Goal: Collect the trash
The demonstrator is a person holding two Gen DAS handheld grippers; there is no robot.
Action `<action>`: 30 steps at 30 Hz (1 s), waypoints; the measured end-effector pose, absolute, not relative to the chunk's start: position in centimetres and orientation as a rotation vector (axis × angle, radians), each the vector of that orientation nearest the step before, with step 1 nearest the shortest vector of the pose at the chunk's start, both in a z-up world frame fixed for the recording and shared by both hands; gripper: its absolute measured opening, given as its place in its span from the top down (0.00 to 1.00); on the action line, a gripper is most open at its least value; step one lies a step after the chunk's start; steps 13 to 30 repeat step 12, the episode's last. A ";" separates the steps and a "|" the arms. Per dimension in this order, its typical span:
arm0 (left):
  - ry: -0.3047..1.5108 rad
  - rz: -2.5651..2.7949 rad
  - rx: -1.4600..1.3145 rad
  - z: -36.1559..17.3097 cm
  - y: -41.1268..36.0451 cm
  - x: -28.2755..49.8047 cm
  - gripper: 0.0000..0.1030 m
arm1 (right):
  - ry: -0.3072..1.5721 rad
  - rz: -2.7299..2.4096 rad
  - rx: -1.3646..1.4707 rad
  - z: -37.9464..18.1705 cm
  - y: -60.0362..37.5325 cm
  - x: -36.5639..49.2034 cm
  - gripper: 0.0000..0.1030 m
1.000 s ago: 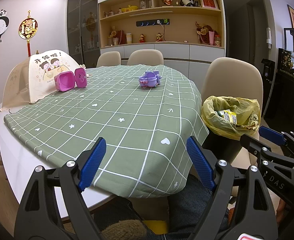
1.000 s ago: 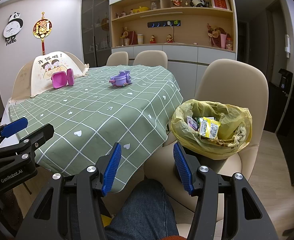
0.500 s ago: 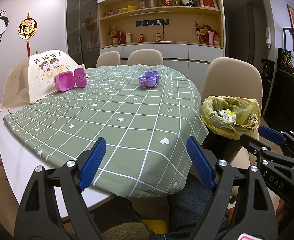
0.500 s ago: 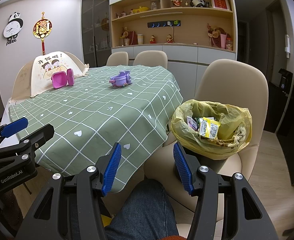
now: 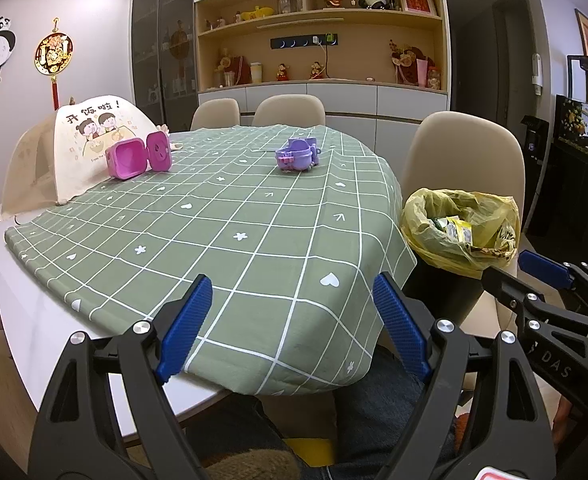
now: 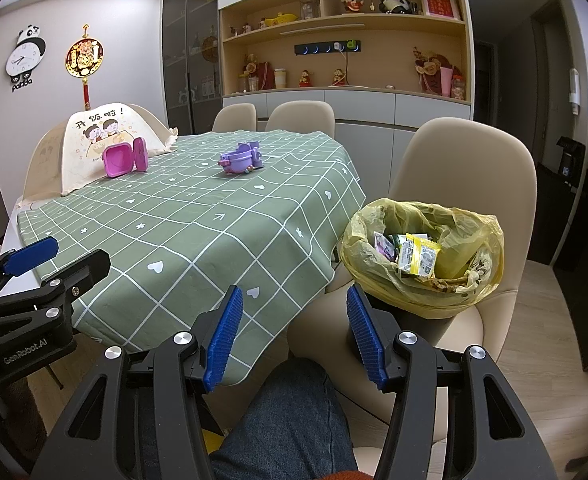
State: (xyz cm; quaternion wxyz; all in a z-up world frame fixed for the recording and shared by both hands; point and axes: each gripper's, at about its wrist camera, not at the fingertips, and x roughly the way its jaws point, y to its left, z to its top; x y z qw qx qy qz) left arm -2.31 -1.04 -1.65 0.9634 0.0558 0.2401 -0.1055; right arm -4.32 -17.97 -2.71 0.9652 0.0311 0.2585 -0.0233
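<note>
Since the yellow trash bag [image 6: 421, 256] already holds several snack wrappers [image 6: 411, 254], and no loose litter shows on the green checked tablecloth [image 5: 222, 240], the collecting itself looks close to finished, or paused between pieces; the bag lines a dark bin standing on the seat of a beige chair [image 6: 469, 168] just beside the surface's near right edge, its mouth open and turned up; the wrappers, yellow-edged and purple among them, lie in a heap inside it.

Both tools are empty; the right gripper [image 6: 294, 330] has its 2 blue fingers [image 6: 224, 336] spread apart with nothing between them, aimed at the gap between the cloth's hanging corner and the bin; the left gripper [image 5: 290, 322] is likewise released, its fingers [image 5: 186, 324] wide over the near edge of the cloth; each gripper shows at the edge of the other's view, held low over the person's denim-clad lap.

Farther out, 2 toys sit on the cloth: an open pink case [image 5: 138, 158] near a folding mesh food cover [image 5: 74, 148], and a purple toy [image 5: 297, 154] toward the middle; neither reads as trash, though I cannot be sure.

The next move, as I judge it, calls for a decision: either look for a leftover scrap, or take the bag's rim on 2 sides, 1 gripper each, and draw it closed; thin film may slip or tear if pinched carelessly.
</note>
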 end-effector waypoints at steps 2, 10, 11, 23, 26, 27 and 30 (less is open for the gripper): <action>0.491 -0.220 0.112 -1.7 -1.0 -2.2 0.24 | 0.524 -0.049 0.064 -2.8 -18.0 -4.3 0.50; 0.560 -0.260 0.103 0.7 1.3 1.5 0.24 | 0.524 -0.028 0.034 -0.4 -17.6 -0.6 0.50; 0.594 -0.255 0.084 1.8 2.7 3.2 0.24 | 0.535 -0.004 0.021 0.4 -17.0 1.1 0.50; 0.634 -0.236 0.042 2.6 4.4 5.1 0.24 | 0.553 0.037 0.010 1.2 -16.0 3.1 0.50; 0.634 -0.236 0.042 2.6 4.4 5.1 0.24 | 0.553 0.037 0.010 1.2 -16.0 3.1 0.50; 0.634 -0.236 0.042 2.6 4.4 5.1 0.24 | 0.553 0.037 0.010 1.2 -16.0 3.1 0.50; 0.634 -0.236 0.042 2.6 4.4 5.1 0.24 | 0.553 0.037 0.010 1.2 -16.0 3.1 0.50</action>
